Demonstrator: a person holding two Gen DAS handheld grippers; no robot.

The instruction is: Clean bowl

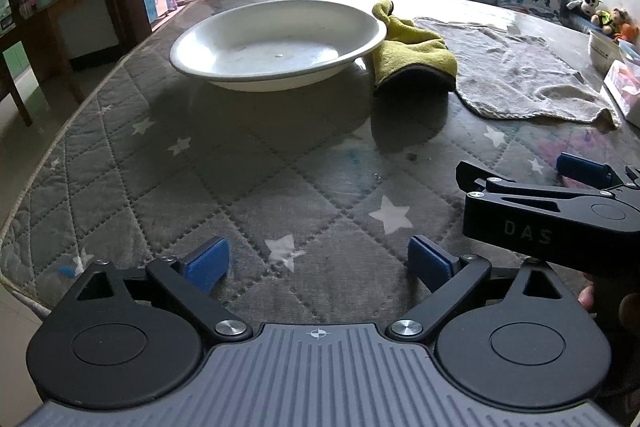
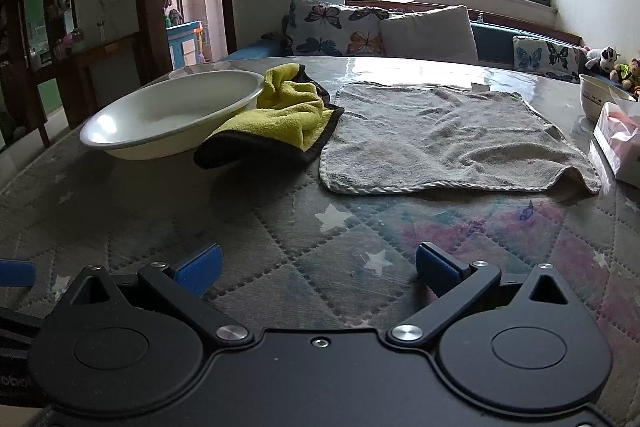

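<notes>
A wide, shallow white bowl [image 1: 276,43] [image 2: 172,113] stands upright on the quilted grey table cover, with nothing visible inside it. Against its right rim lies a crumpled yellow cloth [image 1: 412,53] [image 2: 280,113] with a dark edge. My left gripper [image 1: 318,261] hovers low near the table's front edge, well short of the bowl, open and holding nothing. My right gripper [image 2: 318,267] is also open and holds nothing, pointing toward the grey towel; its black body shows at the right of the left wrist view.
A flat grey towel [image 1: 516,75] [image 2: 444,135] lies right of the yellow cloth. A small white bowl [image 2: 600,99] and a tissue box [image 2: 618,143] sit at the table's right edge. Cushions and a sofa stand behind; the table's left edge drops to the floor.
</notes>
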